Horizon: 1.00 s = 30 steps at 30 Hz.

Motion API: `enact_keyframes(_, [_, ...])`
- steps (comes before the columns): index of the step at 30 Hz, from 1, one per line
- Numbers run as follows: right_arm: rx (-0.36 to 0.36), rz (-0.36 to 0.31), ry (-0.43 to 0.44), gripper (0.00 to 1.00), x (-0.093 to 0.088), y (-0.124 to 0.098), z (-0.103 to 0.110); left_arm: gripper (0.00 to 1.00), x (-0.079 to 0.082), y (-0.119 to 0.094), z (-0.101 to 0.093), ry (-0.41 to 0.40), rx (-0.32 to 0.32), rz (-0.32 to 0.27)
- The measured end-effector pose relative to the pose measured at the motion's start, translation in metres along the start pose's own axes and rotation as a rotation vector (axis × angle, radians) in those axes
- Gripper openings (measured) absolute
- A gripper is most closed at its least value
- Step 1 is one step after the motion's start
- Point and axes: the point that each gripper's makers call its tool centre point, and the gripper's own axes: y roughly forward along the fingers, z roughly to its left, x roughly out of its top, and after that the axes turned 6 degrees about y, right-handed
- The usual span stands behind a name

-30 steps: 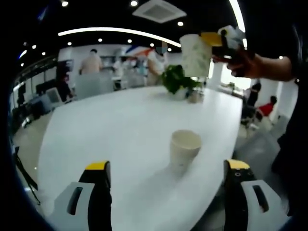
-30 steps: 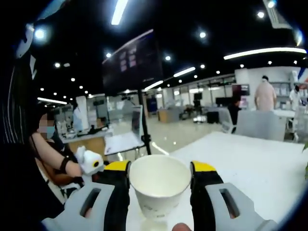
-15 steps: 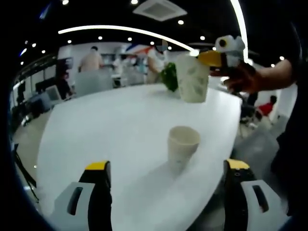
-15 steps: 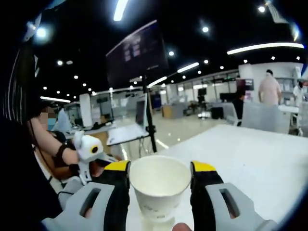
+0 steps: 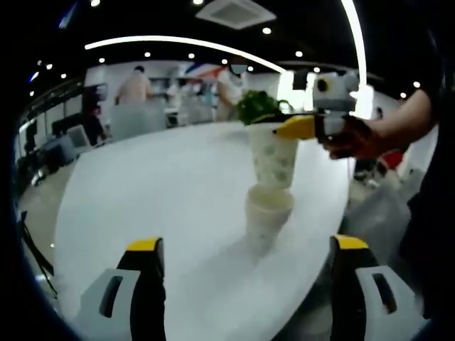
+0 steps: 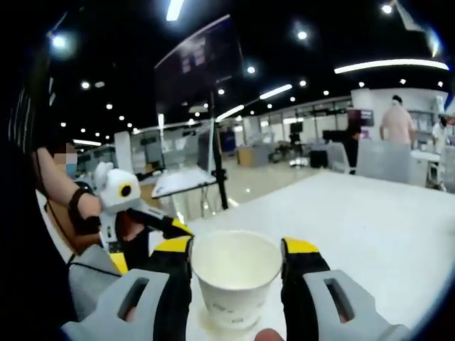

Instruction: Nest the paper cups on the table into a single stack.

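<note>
My right tool (image 6: 236,280) gripped patterned cup (image 5: 274,156) just under rim, poised over plain cup (image 5: 266,219) on table (image 5: 142,192). Left tool (image 5: 245,273) wide, idle. Thin paper, light, crushable: gentle squeeze judged enough.

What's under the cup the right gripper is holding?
A second paper cup stands on the white table directly below the held cup, whose base is at its rim. The lower cup's inside is covered, so its contents cannot be seen.

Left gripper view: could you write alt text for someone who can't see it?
The right gripper holds a paper cup just above a second cup standing on a white table. The left gripper waits open below.
</note>
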Motion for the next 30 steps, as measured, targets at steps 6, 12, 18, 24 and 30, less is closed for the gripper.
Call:
enact_keyframes(6, [0.006,0.026,-0.008,0.46,-0.013,0.005,0.000,0.96,-0.002,0.000,0.000,-0.007,0.003,0.005])
enact_keyframes(12, [0.009,0.043,0.000,0.46,-0.025,0.008,-0.002,0.96,0.000,0.001,0.000,-0.012,0.004,0.003])
enact_keyframes(18, [0.007,0.061,0.004,0.46,-0.036,0.007,-0.003,0.96,-0.001,0.002,0.000,-0.010,0.004,0.010])
enact_keyframes(24, [0.014,0.080,-0.018,0.46,-0.045,0.008,0.001,0.96,-0.003,0.002,-0.003,-0.012,0.001,0.015])
enact_keyframes(30, [0.014,0.108,-0.024,0.47,-0.056,0.008,0.000,0.96,-0.003,0.003,-0.002,-0.010,0.002,0.019])
